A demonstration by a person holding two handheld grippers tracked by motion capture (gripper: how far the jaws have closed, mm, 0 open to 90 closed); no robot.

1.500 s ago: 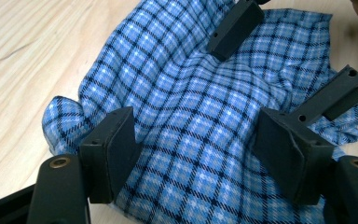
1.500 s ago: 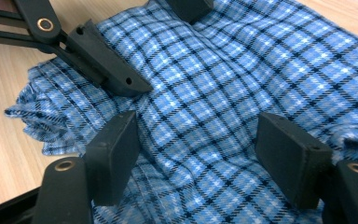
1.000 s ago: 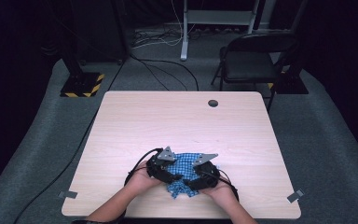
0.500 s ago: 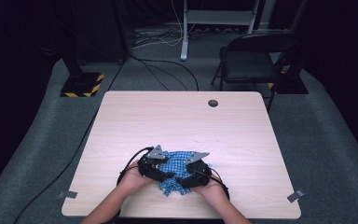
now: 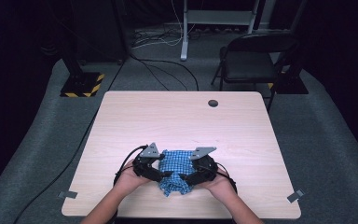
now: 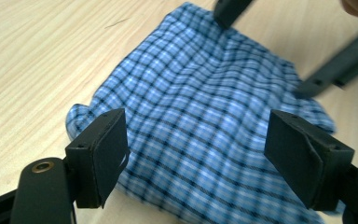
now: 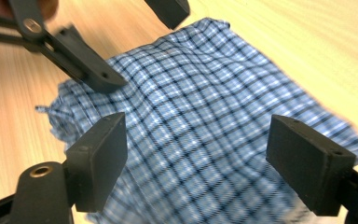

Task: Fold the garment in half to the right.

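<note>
Flanking tools point(image 5: 168, 174) hiding cloth point(image 5: 177, 163) edges

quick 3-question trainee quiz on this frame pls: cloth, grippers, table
1. True or false: the left gripper is shut on the blue checked cloth.
2. Where on the table does the cloth lie? A) by the far edge, next to the round hole; B) near the person's edge, between the two grippers; C) hanging off the right side.
3. Fill in: in the right gripper view, the jaws of the right gripper stand wide ____ over the cloth.

Key
1. False: its jaws stand apart, with the cloth between and beyond them.
2. B
3. open
</note>
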